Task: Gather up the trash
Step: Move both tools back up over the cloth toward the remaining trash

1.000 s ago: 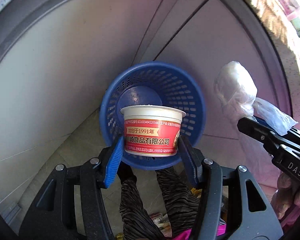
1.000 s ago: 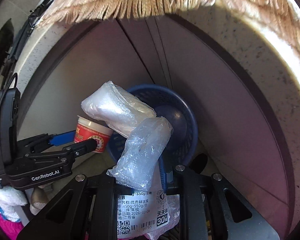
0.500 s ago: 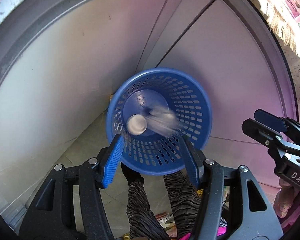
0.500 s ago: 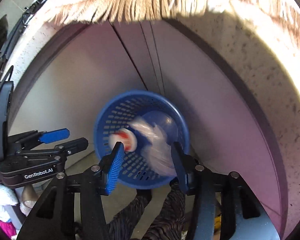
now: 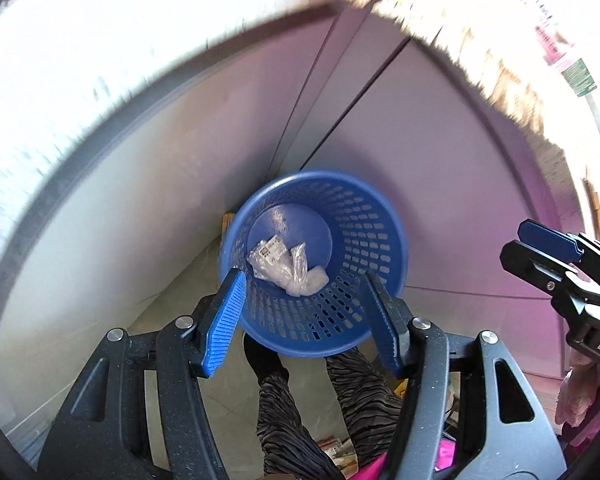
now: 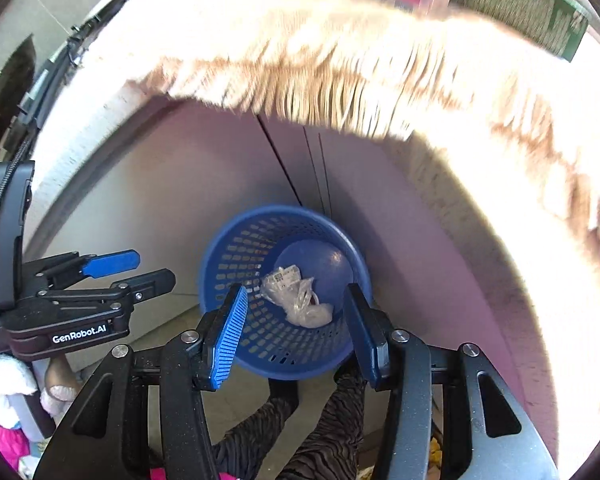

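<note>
While both tongs hang above the floor with their jaws apart and nothing between them, the blue basket [image 5: 314, 264] stands below on the tiles, close against grey cabinet doors [image 5: 440, 168]. In the left wrist view the left tongs [image 5: 304, 304] frame the basket's near wall, and the right tongs [image 5: 540, 244] show at the right edge, likewise gaping. In the right wrist view the right tongs [image 6: 296, 320] look down at the same basket [image 6: 236, 268], with the left tongs [image 6: 140, 268] off to the left. The trash lies at the bottom of the basket: a crumpled clear bag [image 5: 284, 266] with a printed label, seen also from the right [image 6: 300, 300]. A fringed cloth [image 6: 340, 80] hangs over the edge of the surface above. The person's striped trouser legs [image 5: 292, 416] stand beside the basket.
</note>
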Tool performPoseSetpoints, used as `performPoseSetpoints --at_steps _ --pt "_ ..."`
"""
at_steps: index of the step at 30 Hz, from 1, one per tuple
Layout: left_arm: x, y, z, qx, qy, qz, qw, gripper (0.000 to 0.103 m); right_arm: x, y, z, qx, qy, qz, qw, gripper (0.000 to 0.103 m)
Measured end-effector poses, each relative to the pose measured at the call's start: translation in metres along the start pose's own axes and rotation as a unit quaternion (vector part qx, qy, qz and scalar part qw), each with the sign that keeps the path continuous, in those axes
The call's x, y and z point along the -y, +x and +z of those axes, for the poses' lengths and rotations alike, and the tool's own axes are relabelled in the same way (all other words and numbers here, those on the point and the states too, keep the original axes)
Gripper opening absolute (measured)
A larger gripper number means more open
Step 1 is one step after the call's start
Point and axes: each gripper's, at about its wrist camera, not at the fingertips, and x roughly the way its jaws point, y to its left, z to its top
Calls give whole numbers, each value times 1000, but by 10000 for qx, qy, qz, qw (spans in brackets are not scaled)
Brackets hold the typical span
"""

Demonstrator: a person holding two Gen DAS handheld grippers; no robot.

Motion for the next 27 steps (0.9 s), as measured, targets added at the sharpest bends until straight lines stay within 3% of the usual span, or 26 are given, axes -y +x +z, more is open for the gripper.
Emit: performPoseSetpoints --at_steps 6,9,17,27 --pt "10 -41 20 381 161 -8 9991 61 13 -40 9 333 28 212 9992 50" --pt "17 -63 35 580 230 -43 9980 61 22 -60 13 550 54 328 9979 61" --pt "33 -114 87 1164 236 -235 9926 70 52 -105 25 1000 135 345 9943 62" --pt "48 -128 154 1557 15 -301 9873 70 116 -142 61 1367 626 410 9878 64"
